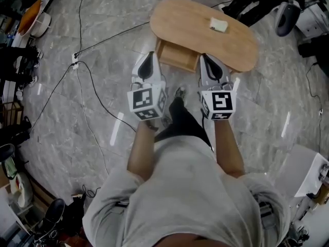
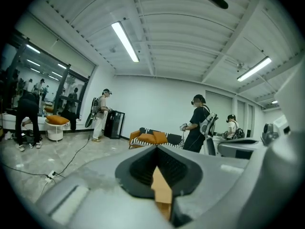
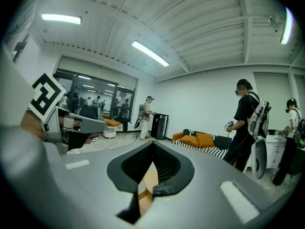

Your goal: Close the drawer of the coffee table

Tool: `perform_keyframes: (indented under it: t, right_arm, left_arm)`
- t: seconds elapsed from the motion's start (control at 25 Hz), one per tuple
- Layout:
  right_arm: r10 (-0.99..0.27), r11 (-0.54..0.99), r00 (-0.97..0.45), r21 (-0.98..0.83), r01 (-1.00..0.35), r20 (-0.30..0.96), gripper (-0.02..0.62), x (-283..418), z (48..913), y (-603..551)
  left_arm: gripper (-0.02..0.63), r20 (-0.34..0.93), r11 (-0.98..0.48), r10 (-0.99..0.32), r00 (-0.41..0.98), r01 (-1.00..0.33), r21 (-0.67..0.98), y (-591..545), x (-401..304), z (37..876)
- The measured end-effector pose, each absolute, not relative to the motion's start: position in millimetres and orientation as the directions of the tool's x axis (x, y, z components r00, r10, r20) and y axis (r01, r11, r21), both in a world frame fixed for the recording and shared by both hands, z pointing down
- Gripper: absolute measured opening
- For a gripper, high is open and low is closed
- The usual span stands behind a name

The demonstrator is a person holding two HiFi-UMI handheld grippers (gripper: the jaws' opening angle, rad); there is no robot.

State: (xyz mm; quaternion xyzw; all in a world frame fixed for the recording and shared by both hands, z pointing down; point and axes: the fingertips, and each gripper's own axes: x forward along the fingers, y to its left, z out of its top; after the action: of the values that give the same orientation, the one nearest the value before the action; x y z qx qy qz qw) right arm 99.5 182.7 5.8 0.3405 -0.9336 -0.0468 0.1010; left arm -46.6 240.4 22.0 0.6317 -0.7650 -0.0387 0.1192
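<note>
The oval wooden coffee table (image 1: 205,32) stands ahead of me in the head view, and its drawer (image 1: 177,57) is pulled out toward me. My left gripper (image 1: 150,54) is shut and empty, its tip by the drawer's left front corner. My right gripper (image 1: 205,56) is also shut and empty, at the drawer's right front corner. Whether either tip touches the wood I cannot tell. In the left gripper view the jaws (image 2: 157,148) meet, with a sliver of the wooden drawer (image 2: 162,191) showing below them. The right gripper view shows closed jaws (image 3: 152,145) over a strip of the wooden table (image 3: 149,179).
A small white object (image 1: 218,24) lies on the tabletop. Black cables (image 1: 90,71) and a power strip (image 1: 75,59) cross the marble floor at left. My foot (image 1: 179,92) is near the drawer. Several people (image 2: 196,123) and an orange-cushioned sofa (image 2: 151,138) are farther off.
</note>
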Motion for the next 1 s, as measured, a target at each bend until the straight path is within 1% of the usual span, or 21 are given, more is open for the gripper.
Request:
perform_keyframes:
  t: [0.2,0.4,0.6,0.72,0.84,1.0]
  right_arm:
    - [-0.617,0.787,-0.771,0.113,-0.606,0.158,0.007,68,13,152]
    - [-0.592,0.806,-0.791,0.081,-0.587,0.153,0.008,41,22,111]
    - [-0.588,0.796,-0.774,-0.003,-0.605,0.234,0.008,37,70,56]
    - [-0.587,0.778,-0.756,-0.056,-0.625,0.290,0.007,37,116,27]
    - [-0.565,0.768,-0.746,-0.106,-0.632,0.352,0.008,31,159,18]
    - [-0.535,0.766,-0.734,-0.125,-0.630,0.419,0.008,26,214,9]
  left_arm:
    - [0.020,0.167,0.211,-0.966,-0.200,-0.976,0.057,211,-61,31]
    - [0.020,0.201,0.167,-0.968,-0.151,-0.984,0.064,160,-64,44]
    - [0.020,0.324,0.143,-0.938,-0.121,-0.989,0.047,108,-62,98]
    - [0.020,0.420,0.129,-0.904,-0.083,-0.988,0.084,83,-57,146]
    - [0.020,0.512,0.121,-0.858,-0.034,-0.983,0.138,77,-52,193]
    - [0.020,0.600,0.076,-0.800,0.010,-0.990,0.117,73,-54,248]
